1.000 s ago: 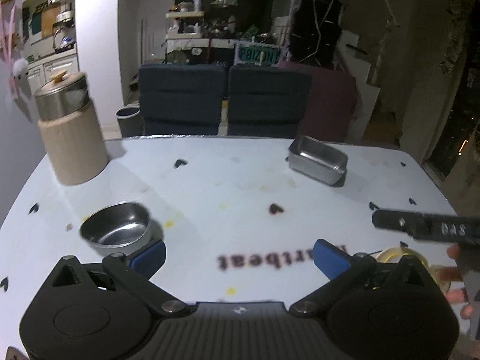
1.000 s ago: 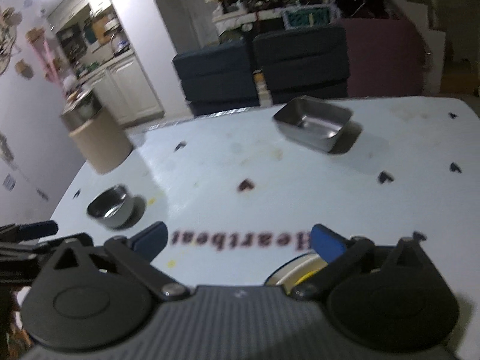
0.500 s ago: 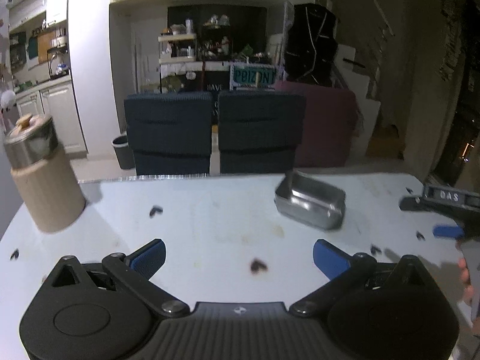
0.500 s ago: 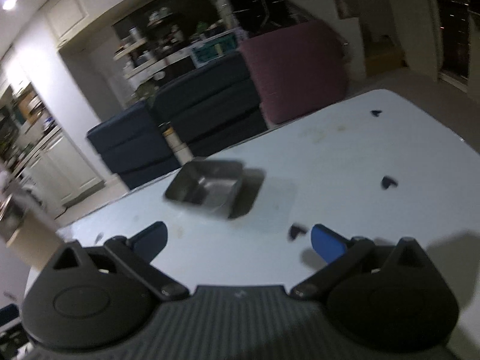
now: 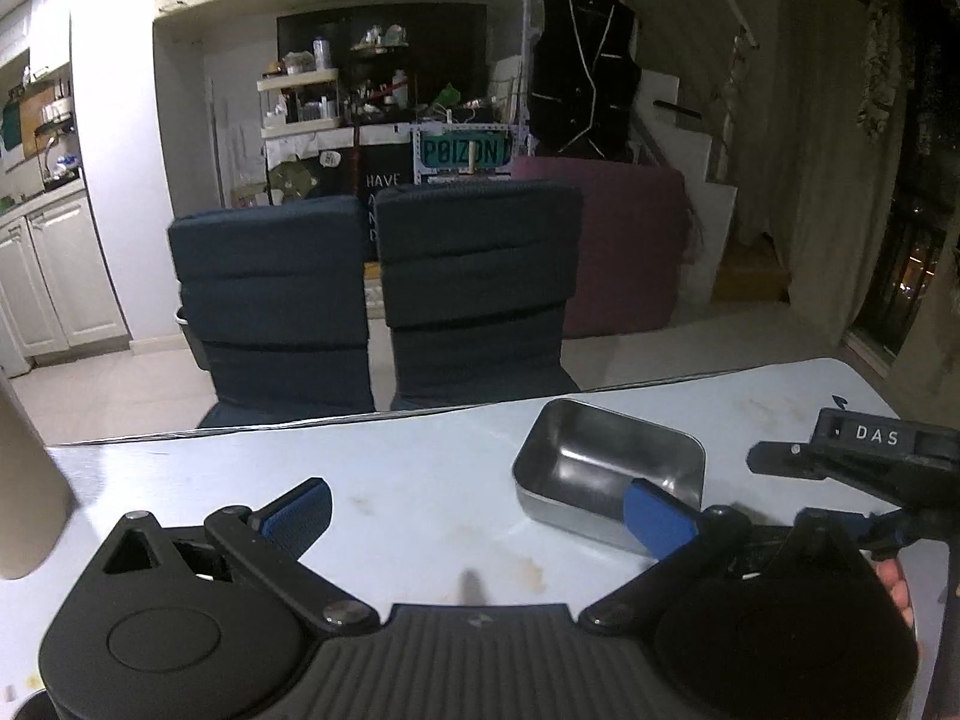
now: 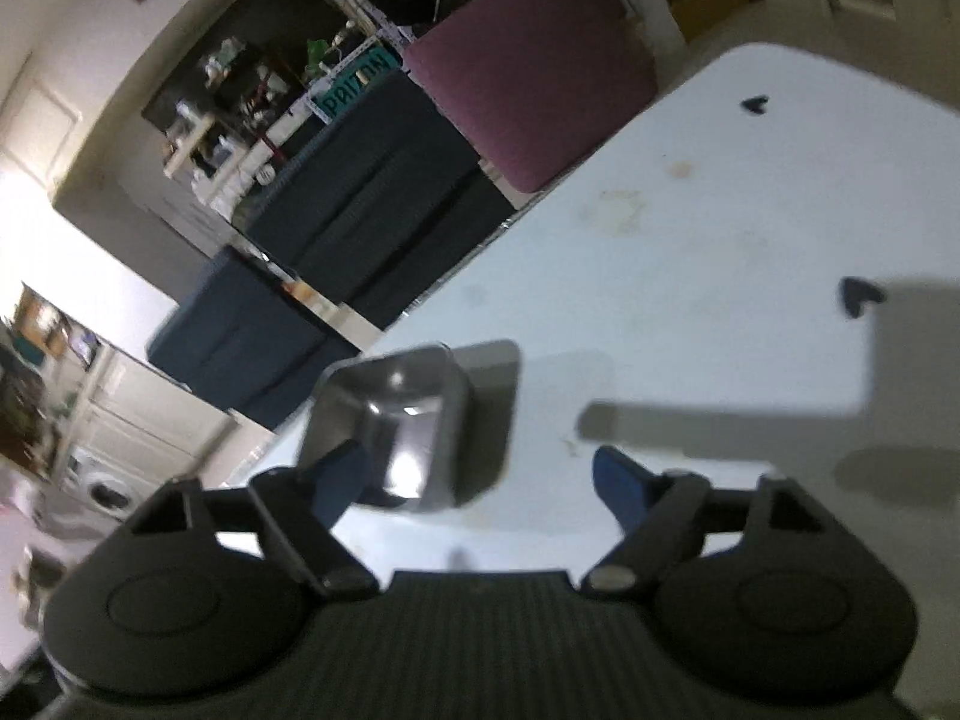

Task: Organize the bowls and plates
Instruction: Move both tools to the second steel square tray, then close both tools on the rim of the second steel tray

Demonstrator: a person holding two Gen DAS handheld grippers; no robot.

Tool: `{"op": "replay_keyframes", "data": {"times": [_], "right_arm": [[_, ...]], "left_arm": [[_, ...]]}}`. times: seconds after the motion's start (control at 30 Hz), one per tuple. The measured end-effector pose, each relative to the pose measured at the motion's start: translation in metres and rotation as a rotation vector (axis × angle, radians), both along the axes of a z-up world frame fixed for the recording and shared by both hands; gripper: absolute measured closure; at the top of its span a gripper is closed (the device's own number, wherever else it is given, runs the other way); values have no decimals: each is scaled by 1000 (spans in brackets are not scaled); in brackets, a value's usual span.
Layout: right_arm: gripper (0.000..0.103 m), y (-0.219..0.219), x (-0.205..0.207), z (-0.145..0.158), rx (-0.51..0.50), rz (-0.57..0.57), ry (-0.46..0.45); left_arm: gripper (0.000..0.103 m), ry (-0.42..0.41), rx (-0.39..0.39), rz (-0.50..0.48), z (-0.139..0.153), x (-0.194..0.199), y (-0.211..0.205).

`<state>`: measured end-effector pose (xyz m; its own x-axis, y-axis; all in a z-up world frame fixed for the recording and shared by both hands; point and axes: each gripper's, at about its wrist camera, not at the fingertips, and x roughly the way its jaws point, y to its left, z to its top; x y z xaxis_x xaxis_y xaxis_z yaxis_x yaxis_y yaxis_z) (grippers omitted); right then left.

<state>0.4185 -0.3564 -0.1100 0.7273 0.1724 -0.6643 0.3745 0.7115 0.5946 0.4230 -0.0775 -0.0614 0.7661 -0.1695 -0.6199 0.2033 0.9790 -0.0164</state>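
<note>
A rectangular steel tray (image 5: 606, 468) stands on the white table (image 5: 390, 480) near its far edge. My left gripper (image 5: 477, 516) is open and empty, and its right blue fingertip overlaps the tray's near wall. My right gripper (image 6: 477, 483) is rolled to one side with its jaws closing. In the right wrist view the steel tray (image 6: 408, 420) lies just ahead between the fingers, with the left blue fingertip (image 6: 336, 480) at its near rim. I see no pad pressing on it. In the left wrist view the right gripper's black body (image 5: 876, 438) reaches in from the right edge.
Two dark blue chairs (image 5: 372, 300) stand behind the table's far edge, with a purple seat (image 5: 624, 240) behind them. A beige canister (image 5: 24, 480) sits at the left edge. A person's fingers (image 5: 897, 588) show at the right. Black heart marks (image 6: 858, 297) dot the table.
Both grippers have swept across the table to the steel tray. The round steel bowl and the yellow plate have dropped out of view. The right gripper has rolled and its jaws have narrowed.
</note>
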Motion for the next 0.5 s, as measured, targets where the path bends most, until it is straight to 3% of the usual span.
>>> {"op": "replay_keyframes", "data": {"times": [0.2,0.37,0.5], "right_arm": [[31,13,26,-4,-12,18,-42],[38,27,40,-17,-26,88,-17],[55,36,45,-25,-102,191,0]], "left_arm": [[3,22,9,-11,-27,32,-18],[4,48,53,-25,-49,57,-30],[8,59,69,-9,-59,66,-32]]}}
